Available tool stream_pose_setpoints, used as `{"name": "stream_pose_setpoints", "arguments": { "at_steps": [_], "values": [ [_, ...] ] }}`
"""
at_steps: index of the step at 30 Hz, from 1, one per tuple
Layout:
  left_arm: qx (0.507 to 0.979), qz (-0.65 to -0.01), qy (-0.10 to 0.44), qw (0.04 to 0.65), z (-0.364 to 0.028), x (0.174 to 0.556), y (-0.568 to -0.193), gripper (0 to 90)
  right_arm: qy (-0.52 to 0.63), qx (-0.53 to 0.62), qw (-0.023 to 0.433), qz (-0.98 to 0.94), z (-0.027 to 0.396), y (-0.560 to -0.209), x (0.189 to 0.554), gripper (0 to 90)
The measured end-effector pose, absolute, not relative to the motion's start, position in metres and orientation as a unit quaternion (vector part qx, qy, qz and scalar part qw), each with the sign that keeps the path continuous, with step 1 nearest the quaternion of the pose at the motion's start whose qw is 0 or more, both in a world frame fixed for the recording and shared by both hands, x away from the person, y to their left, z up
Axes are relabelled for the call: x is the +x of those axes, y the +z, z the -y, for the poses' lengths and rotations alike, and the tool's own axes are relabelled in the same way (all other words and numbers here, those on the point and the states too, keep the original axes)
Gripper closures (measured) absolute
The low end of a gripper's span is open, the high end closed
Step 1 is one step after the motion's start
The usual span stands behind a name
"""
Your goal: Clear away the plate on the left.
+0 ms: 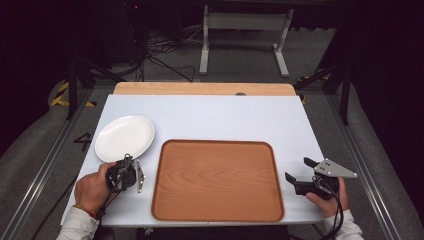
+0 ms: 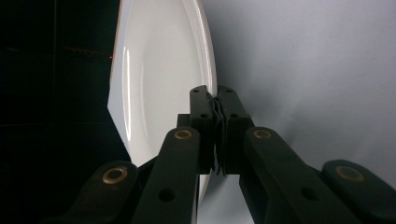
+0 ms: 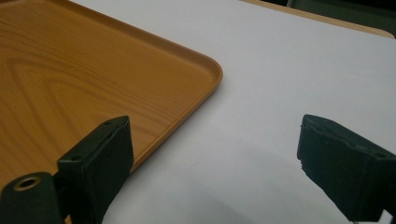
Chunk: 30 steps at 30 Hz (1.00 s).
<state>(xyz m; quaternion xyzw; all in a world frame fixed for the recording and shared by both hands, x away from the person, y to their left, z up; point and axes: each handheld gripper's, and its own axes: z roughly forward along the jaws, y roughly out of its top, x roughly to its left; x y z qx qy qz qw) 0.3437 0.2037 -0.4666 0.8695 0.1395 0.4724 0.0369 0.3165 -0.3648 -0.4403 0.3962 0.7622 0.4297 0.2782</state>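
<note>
While the round white ceramic plate (image 1: 124,137) lies at centre left on the white tabletop (image 1: 220,115), the left claw (image 2: 217,100) pinches its near rim; the right claw (image 1: 298,173) gapes empty at lower right. Probably next: lift it onto the wooden tray (image 1: 217,179).

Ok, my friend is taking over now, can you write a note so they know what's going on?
Left gripper: shut on the near rim of the white plate.
Right gripper: open, holding nothing, over the table right of the wooden tray.
Plate: on the table, left of the tray and just beyond its near left corner.
Done: plate gripped.
Left, probably: lift the plate and set it on the tray, which has nothing on it.
</note>
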Motion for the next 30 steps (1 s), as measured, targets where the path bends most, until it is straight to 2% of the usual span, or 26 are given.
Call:
{"name": "stream_pose_setpoints", "arguments": {
  "at_steps": [7,22,30],
  "values": [
    [0.853,-0.162,0.49,0.079,-0.213,0.339,-0.453,86.5,0.429,0.395,0.281,-0.762,0.365,-0.44,0.317,11.1],
    [0.838,-0.158,0.518,0.07,-0.216,0.334,-0.443,86.6,0.427,0.396,0.283,-0.762,0.366,-0.44,0.317,11.1],
    [0.839,-0.155,0.514,0.09,-0.216,0.333,-0.434,86.1,0.425,0.394,0.285,-0.764,0.364,-0.439,0.319,11.0]
  ]
}}
